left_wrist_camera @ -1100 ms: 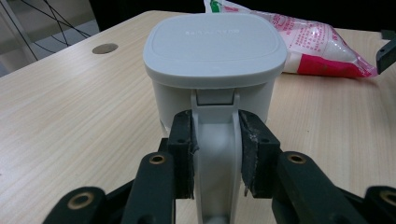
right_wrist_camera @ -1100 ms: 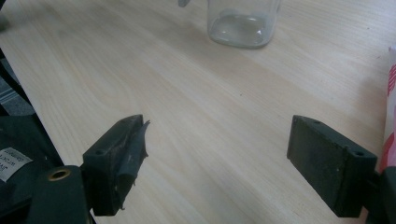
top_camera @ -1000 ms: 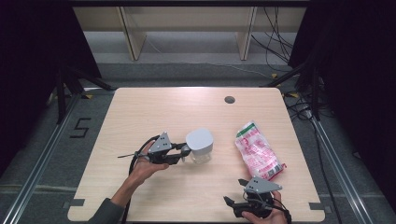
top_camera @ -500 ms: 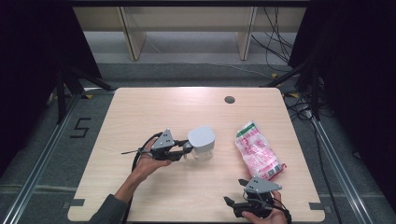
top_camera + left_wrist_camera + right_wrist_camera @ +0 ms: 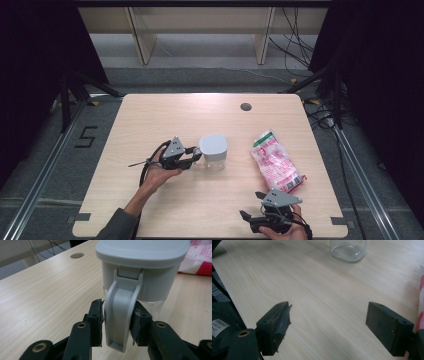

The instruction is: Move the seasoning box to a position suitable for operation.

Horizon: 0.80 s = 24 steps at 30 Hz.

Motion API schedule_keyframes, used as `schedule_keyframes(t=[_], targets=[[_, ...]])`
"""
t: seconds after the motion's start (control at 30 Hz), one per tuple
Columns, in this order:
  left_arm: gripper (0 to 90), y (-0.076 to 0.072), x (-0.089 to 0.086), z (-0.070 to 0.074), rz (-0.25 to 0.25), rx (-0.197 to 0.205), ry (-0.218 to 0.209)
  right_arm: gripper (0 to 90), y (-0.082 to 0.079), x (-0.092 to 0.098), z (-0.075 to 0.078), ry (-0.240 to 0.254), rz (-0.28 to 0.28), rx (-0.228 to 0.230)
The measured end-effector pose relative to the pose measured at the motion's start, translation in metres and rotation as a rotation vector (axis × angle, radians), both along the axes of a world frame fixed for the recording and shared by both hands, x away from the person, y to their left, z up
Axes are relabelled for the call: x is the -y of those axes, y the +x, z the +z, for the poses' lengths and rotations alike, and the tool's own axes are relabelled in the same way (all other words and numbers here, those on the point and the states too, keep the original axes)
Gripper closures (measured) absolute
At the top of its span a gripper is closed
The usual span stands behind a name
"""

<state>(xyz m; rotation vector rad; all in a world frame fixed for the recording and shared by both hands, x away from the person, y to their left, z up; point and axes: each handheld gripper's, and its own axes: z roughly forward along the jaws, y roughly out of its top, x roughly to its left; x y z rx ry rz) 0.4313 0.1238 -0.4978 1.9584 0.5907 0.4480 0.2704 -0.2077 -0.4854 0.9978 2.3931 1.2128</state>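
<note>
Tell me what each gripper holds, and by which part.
The left gripper clamps the clasp that hangs from the lid of the grey-lidded jar. The right gripper holds nothing; its jaws stand open.

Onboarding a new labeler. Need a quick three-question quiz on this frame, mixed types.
1. True or false: the left gripper has its fingers around the latch on the lidded container.
2. The pink packet lies: A) inside the container, B) on the table to the container's right in the high view, C) in the right gripper.
3. What is between the right gripper's fingers?

Key: 1 true. 2 B. 3 nothing; they stand wide apart above bare table.
</note>
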Motion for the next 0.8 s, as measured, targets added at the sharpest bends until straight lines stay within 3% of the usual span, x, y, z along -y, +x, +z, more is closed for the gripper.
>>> schedule_keyframes(t=[0.13, 0.17, 0.27, 0.33, 0.37, 0.4, 0.43, 0.47, 0.53, 0.63, 0.73, 0.8], targets=[[68.8, 0.0004, 0.0016, -0.0019, 0.050, -0.014, -0.012, 20.3, 0.0002, -0.0001, 0.0004, -0.004, 0.008, -0.004], [69.0, 0.0020, 0.0003, -0.0009, 0.040, 0.006, 0.012, 20.3, 0.0003, -0.0001, 0.0003, -0.004, 0.008, -0.005], [69.3, 0.0018, 0.0007, -0.0010, 0.039, 0.002, 0.004, 20.3, 0.0015, -0.0007, -0.0010, 0.009, 0.023, 0.000], [69.3, 0.0014, 0.0001, -0.0031, 0.042, -0.033, -0.040, 20.3, 0.0017, -0.0003, -0.0005, 0.005, 0.031, -0.010], [69.3, 0.0024, -0.0007, -0.0037, 0.024, -0.020, -0.043, 20.3, 0.0008, -0.0004, -0.0002, 0.000, 0.013, 0.004], [69.3, 0.0009, 0.0003, -0.0039, 0.031, -0.033, -0.051, 20.3, 0.0009, -0.0006, -0.0005, 0.004, 0.021, -0.005], [69.3, 0.0015, 0.0001, -0.0030, 0.012, -0.015, -0.031, 20.3, 0.0010, -0.0005, -0.0006, 0.007, 0.023, -0.005], [69.3, -0.0001, 0.0013, -0.0035, 0.023, -0.028, -0.043, 20.3, 0.0008, -0.0008, -0.0007, 0.010, 0.016, -0.003], [69.3, 0.0009, -0.0002, -0.0028, -0.001, -0.007, -0.028, 20.2, 0.0012, -0.0003, -0.0006, 0.004, 0.011, 0.014], [69.3, -0.0017, 0.0011, -0.0040, 0.003, -0.026, -0.047, 20.2, 0.0006, 0.0001, -0.0003, 0.005, 0.006, 0.004], [69.2, -0.0015, 0.0013, -0.0036, -0.037, -0.008, -0.034, 20.2, 0.0010, 0.0002, -0.0004, 0.006, 0.006, 0.006], [69.2, -0.0038, 0.0041, -0.0046, -0.037, -0.022, -0.054, 20.2, 0.0006, 0.0001, -0.0003, 0.006, 0.005, 0.006]])
